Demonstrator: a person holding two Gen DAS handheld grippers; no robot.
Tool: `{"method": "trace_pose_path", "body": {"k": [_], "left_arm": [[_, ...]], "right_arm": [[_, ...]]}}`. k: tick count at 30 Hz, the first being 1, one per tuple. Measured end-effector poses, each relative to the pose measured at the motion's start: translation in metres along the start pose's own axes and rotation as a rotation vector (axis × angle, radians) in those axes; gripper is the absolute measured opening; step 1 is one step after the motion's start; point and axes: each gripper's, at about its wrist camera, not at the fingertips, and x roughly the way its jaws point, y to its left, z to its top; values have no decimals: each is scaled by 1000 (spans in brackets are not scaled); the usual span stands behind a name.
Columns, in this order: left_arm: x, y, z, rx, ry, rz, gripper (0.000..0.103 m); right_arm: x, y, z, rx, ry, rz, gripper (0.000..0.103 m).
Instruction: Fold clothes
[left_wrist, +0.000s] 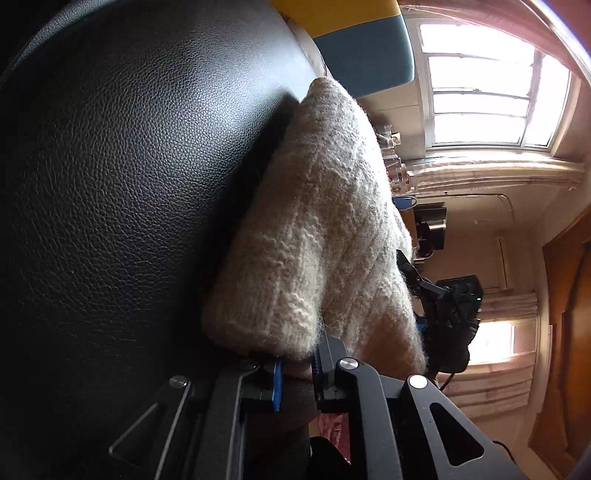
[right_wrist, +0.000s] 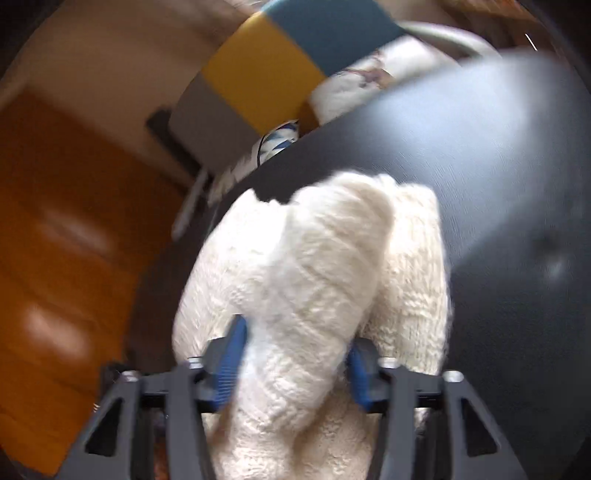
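Observation:
A cream knitted sweater (left_wrist: 314, 236) hangs lifted beside a black leather surface (left_wrist: 122, 184). My left gripper (left_wrist: 295, 369) is shut on a bunched edge of the sweater, whose fuzzy knit spills over the jaws. In the left wrist view my right gripper (left_wrist: 417, 280) shows as a dark shape at the sweater's far edge. The right wrist view is blurred: a thick fold of the sweater (right_wrist: 314, 280) sits between the blue pads (right_wrist: 231, 354), and my right gripper (right_wrist: 295, 365) is shut on it above the black surface (right_wrist: 498, 206).
A yellow, teal and grey cushioned piece (right_wrist: 273, 70) lies past the black surface, with patterned white fabric (right_wrist: 369, 81) beside it. A bright window (left_wrist: 487, 85), a cluttered shelf (left_wrist: 399, 166) and an orange-brown wooden door (right_wrist: 62, 240) surround the work area.

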Motion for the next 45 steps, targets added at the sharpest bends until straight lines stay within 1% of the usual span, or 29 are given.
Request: {"method": "trace_pose_path", "body": {"k": [1, 3, 4, 5, 6, 7, 8, 10, 11, 13, 15, 17, 20, 22, 24, 26, 27, 29, 30, 31, 32, 33, 35, 37, 38, 41, 42, 43, 45], "left_arm": [[0, -1, 0, 2, 3, 2, 13], [0, -2, 0, 8, 11, 8, 13], [2, -3, 0, 13, 21, 12, 13], [5, -4, -1, 19, 32, 16, 13], [7, -6, -1, 25, 42, 21, 13], [9, -8, -2, 40, 47, 33, 13], [10, -12, -3, 59, 52, 52, 15], [10, -19, -4, 93, 58, 82, 15], [9, -23, -5, 113, 63, 95, 16], [7, -30, -6, 153, 88, 103, 16], [0, -35, -11, 186, 111, 95, 17], [-11, -40, -13, 223, 120, 87, 17], [-28, -48, -17, 263, 136, 31, 17], [-39, -58, -13, 303, 102, 19, 17], [-48, -68, -9, 357, 54, 26, 22], [-46, -79, -5, 410, 10, 35, 30], [-37, -87, -1, 430, 4, 31, 31], [-20, -98, 11, 476, -4, 53, 34], [-4, -102, 12, 501, 3, 74, 34], [5, -99, 18, 510, 32, 110, 34], [13, -95, 24, 518, 60, 146, 34], [17, -82, 19, 518, 90, 183, 34], [23, -58, 11, 516, 146, 251, 32], [11, -44, 2, 479, 136, 204, 32], [8, -43, 1, 464, 137, 195, 32], [-6, -49, 5, 444, 125, 163, 33], [-10, -52, 6, 442, 121, 152, 33], [-16, -57, 7, 462, 105, 147, 34], [-26, -68, 9, 502, 73, 137, 37]], "right_arm": [[-10, 20, 4, -98, -22, -56, 22], [-24, 55, 4, -335, -56, -231, 22], [-18, 60, 1, -408, -26, -308, 22], [-3, 41, 4, -418, 32, -356, 21], [12, 22, 0, -398, 89, -382, 21], [15, 4, -5, -350, 93, -362, 22], [15, -14, -9, -295, 82, -330, 25], [7, -47, -12, -111, 50, -199, 26], [2, -60, -15, -51, 37, -147, 30], [-6, -78, -21, 27, 13, -63, 33], [-10, -87, -23, 72, -3, -7, 36], [-23, -82, -17, 79, -25, 3, 36], [-57, -59, -10, -23, -110, -36, 36], [-72, -38, -4, -97, -150, 22, 39], [-80, -7, -7, -194, -134, 99, 39], [-67, 15, -14, -265, -56, 147, 39], [-59, 22, -22, -291, -9, 147, 39], [-40, 22, -45, -292, 98, 103, 39], [-28, 14, -59, -263, 158, 68, 39], [-16, 2, -74, -230, 213, 11, 38], [-13, -9, -88, -212, 211, -9, 32], [-20, -18, -99, -196, 147, 23, 32], [-28, -30, -109, -137, 89, 65, 31], [-30, -33, -112, -124, 66, 74, 31], [-30, -33, -112, -127, 62, 77, 31], [-35, -28, -99, -120, 102, 82, 32], [-41, -25, -92, -128, 93, 72, 32], [-48, -21, -83, -147, 65, 53, 32], [-55, -20, -62, -163, -11, 31, 38]]}}
